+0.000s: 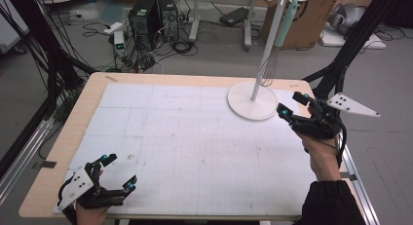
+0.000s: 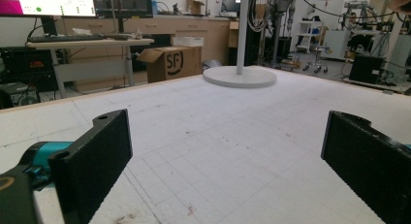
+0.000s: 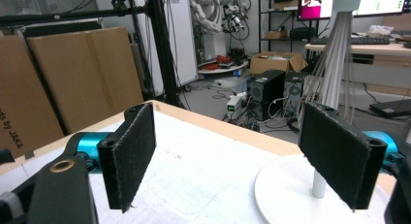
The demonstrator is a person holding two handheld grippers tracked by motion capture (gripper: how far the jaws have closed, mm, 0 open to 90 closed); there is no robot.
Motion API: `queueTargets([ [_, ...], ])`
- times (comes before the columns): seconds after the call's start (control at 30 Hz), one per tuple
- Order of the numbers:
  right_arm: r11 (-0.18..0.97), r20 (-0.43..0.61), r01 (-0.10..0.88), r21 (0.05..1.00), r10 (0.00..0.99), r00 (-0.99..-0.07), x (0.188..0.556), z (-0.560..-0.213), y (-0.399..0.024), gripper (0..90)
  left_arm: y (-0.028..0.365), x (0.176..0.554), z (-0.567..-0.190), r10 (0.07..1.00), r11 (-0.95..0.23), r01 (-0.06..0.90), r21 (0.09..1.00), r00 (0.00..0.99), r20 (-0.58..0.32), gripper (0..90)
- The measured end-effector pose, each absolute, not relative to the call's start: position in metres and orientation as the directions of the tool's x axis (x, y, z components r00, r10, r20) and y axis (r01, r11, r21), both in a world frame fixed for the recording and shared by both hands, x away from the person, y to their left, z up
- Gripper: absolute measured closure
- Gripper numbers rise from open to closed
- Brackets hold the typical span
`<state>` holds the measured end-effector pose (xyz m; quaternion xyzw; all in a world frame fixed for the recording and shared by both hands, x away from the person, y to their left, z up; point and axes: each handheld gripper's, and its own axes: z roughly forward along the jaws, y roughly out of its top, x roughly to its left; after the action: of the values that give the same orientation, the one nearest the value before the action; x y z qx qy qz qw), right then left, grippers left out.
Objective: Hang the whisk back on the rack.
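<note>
where the wooden table (image 1: 92, 84) carries a white gridded mat (image 1: 195, 137), a white stand (image 1: 253, 101) with a flat round base and thin upright pole sits at about 1 o'clock. a wire whisk (image 1: 272, 59) with a pale green handle hangs from a hook at the stand's top, its wire loops down beside the pole, above the base. the left gripper (image 1: 116, 172), at 7 o'clock, has its black textured jaws spread wide over bare mat. the right gripper (image 1: 291, 103), at 3 o'clock, just beside the base, is also spread, holding nothing.
</note>
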<state>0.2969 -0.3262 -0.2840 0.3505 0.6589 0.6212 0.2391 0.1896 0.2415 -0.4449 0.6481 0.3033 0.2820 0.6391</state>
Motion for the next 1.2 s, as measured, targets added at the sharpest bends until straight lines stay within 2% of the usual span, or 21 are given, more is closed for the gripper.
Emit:
queueTargets([
  [0.33, -0.007, 0.114, 0.163, 0.987, 0.741, -0.661, 0.283, -0.303, -0.321, 20.0, 0.240, 0.189, -0.445, 0.753, -0.006, 0.031, 1.000, 0.657, -0.016, 4.7],
  [0.93, -0.061, 0.192, 0.216, 0.975, 0.724, -0.663, 0.265, -0.349, -0.331, 20.0, 0.242, 0.187, -0.443, 0.761, -0.002, 0.025, 1.000, 0.649, -0.015, 4.7],
  [1.2, -0.074, 0.200, 0.211, 0.975, 0.713, -0.672, 0.258, -0.358, -0.328, 20.0, 0.241, 0.187, -0.443, 0.759, -0.004, 0.021, 1.000, 0.651, -0.011, 4.7],
])
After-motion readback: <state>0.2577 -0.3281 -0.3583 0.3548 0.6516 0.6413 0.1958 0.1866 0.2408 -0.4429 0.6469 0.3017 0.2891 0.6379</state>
